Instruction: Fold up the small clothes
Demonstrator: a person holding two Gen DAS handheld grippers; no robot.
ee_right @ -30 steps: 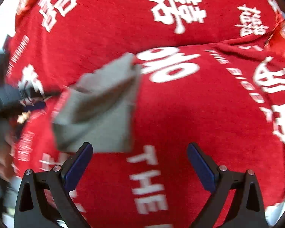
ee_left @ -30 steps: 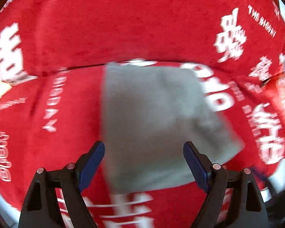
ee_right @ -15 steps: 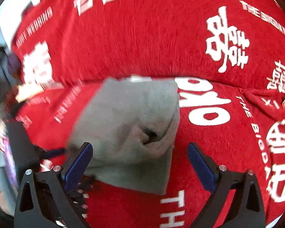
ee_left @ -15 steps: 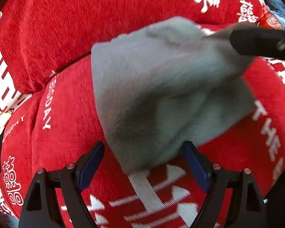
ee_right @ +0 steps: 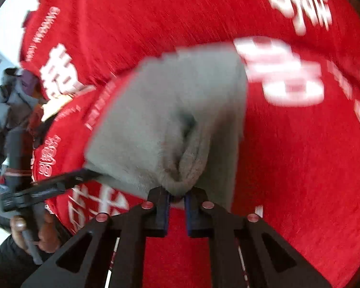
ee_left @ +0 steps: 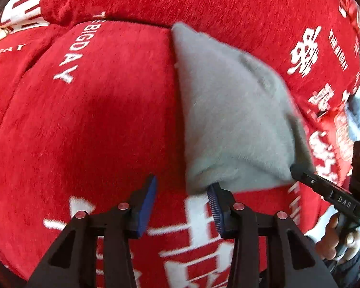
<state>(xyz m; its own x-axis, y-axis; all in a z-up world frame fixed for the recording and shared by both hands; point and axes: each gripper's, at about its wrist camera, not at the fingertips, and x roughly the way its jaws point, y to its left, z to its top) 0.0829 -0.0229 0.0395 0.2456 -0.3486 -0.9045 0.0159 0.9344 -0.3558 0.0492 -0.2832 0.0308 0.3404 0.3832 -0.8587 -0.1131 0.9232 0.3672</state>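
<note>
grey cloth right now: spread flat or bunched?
Bunched, not flat. The grey cloth puckers into a fold at its near edge, where the right gripper pinches it; its jaws have just been closing. The rest drapes on the red cover.

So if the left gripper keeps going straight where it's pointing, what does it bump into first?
Probably the red cover. The left gripper has been closing, but nothing sits between its fingers except red fabric; the grey cloth touches only its right finger. Depth is hard to judge here.
</note>
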